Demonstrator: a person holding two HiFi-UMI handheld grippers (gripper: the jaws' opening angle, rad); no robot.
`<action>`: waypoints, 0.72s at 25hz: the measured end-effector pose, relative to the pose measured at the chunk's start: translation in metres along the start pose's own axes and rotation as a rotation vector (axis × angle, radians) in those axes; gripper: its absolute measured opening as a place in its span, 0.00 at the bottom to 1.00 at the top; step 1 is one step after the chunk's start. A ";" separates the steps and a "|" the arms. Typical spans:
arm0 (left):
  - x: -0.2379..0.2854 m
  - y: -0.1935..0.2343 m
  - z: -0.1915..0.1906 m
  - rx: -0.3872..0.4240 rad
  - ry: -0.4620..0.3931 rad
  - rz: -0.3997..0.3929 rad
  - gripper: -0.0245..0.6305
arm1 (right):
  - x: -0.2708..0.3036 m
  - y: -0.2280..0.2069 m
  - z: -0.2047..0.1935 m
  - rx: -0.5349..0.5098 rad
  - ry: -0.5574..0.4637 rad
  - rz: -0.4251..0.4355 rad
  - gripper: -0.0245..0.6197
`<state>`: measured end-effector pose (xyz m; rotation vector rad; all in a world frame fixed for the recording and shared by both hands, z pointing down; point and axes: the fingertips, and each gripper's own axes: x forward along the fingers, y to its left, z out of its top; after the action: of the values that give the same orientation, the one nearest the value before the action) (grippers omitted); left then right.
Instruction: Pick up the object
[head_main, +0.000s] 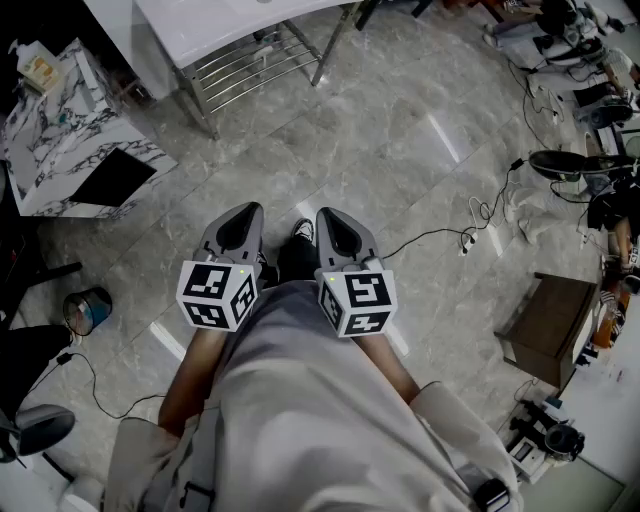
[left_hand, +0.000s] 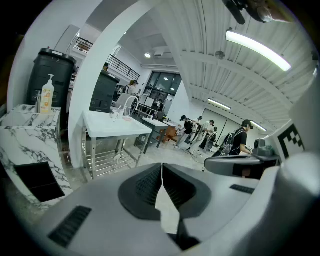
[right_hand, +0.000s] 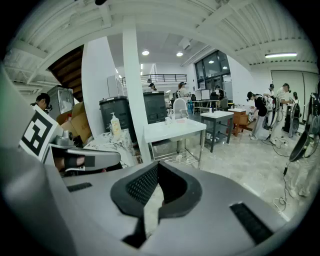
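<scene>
No single object to pick up stands out in any view. In the head view my left gripper (head_main: 240, 222) and right gripper (head_main: 336, 226) are held side by side close to the person's body, over the grey marble floor (head_main: 400, 150). Both point forward. The left gripper (left_hand: 162, 169) has its ribbed pads pressed together with nothing between them. The right gripper (right_hand: 156, 169) is shut as well and holds nothing. Ahead stands a white metal table (head_main: 215, 25) (left_hand: 115, 126) (right_hand: 175, 131) with small items on top.
A marble-patterned counter (head_main: 70, 140) with a soap bottle (left_hand: 47, 94) (right_hand: 115, 125) stands at the left. Cables (head_main: 470, 235) trail over the floor at the right, near a brown box (head_main: 550, 325). A small round tin (head_main: 88, 308) sits at the left. Several people (left_hand: 240, 139) stand far off.
</scene>
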<state>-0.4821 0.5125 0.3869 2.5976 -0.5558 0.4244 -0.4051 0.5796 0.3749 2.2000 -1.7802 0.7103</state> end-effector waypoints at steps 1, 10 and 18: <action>0.000 0.001 0.000 -0.004 0.000 0.002 0.04 | 0.000 0.001 0.001 -0.002 0.001 -0.003 0.05; 0.011 0.009 -0.005 -0.027 0.032 -0.008 0.04 | 0.011 -0.006 -0.018 -0.018 0.092 -0.055 0.05; 0.046 0.013 0.003 -0.011 0.066 0.002 0.04 | 0.044 -0.032 0.002 0.013 0.045 -0.055 0.05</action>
<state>-0.4469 0.4860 0.4064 2.5631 -0.5366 0.5040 -0.3672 0.5491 0.3991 2.2139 -1.6910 0.7552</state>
